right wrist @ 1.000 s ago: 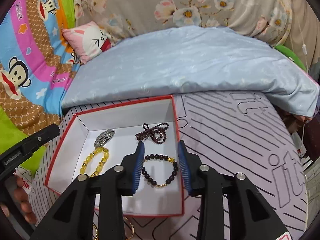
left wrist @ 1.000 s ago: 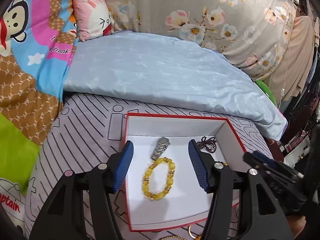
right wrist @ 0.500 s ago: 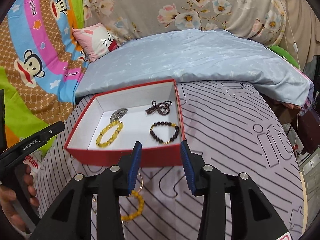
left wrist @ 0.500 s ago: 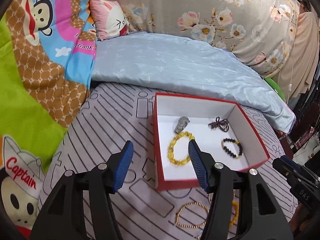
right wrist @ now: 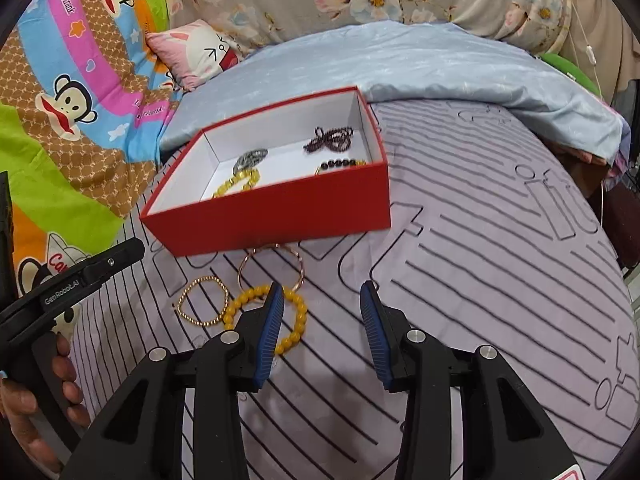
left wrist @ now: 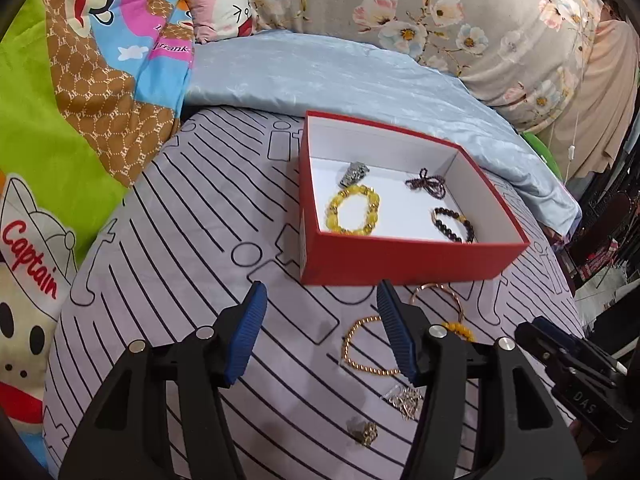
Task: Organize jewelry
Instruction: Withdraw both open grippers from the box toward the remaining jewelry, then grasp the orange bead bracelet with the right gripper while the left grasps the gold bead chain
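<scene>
Both hand-held grippers, left (left wrist: 320, 330) and right (right wrist: 322, 330), hover released and empty over the bed (right wrist: 500, 280), likely choosing a next piece; the amber bead bracelet (right wrist: 298, 316) and gold chain (right wrist: 202, 300) lie just before the red box (right wrist: 280, 208), awaiting placement inside

Four pieces lie in the box (left wrist: 400, 260); loose bracelets (right wrist: 203, 301) lie just before it.

Your left claw (left wrist: 320, 330) hangs open over the striped bed (left wrist: 192, 240); a red box (left wrist: 400, 256) of bracelets sits ahead.
</scene>
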Demonstrator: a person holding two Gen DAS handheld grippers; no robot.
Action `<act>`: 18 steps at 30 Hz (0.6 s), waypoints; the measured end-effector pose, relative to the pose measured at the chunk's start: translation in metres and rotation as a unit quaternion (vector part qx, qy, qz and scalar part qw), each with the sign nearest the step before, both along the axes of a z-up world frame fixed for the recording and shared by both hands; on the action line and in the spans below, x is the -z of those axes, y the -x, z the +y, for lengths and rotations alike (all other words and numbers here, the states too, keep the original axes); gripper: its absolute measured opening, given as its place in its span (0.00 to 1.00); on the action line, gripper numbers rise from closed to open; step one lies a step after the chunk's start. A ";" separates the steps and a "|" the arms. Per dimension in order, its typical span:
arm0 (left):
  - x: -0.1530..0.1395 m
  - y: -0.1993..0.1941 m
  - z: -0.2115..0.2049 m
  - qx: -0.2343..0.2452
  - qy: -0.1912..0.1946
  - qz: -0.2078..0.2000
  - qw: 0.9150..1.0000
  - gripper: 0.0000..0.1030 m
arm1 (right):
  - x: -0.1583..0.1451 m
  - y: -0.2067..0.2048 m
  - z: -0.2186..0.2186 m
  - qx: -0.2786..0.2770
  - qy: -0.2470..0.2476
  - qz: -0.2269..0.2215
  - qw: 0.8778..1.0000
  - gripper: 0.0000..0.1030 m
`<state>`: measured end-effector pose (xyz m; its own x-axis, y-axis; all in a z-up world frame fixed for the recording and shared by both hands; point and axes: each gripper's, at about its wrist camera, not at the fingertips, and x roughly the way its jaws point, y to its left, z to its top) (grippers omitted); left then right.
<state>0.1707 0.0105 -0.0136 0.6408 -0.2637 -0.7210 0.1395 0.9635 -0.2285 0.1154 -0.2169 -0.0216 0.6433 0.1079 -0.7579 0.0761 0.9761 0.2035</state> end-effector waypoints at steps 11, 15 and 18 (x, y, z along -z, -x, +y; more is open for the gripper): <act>0.021 0.014 0.002 0.007 -0.006 0.022 1.000 0.54 | 0.025 -0.011 0.015 -0.012 0.005 0.026 1.000 0.38; 0.026 0.015 0.000 0.011 -0.006 0.027 1.000 0.54 | 0.033 -0.016 0.020 -0.016 0.008 0.036 0.999 0.36; 0.028 0.015 -0.004 0.017 -0.007 0.028 0.999 0.54 | 0.035 -0.018 0.024 -0.020 0.021 0.037 0.999 0.31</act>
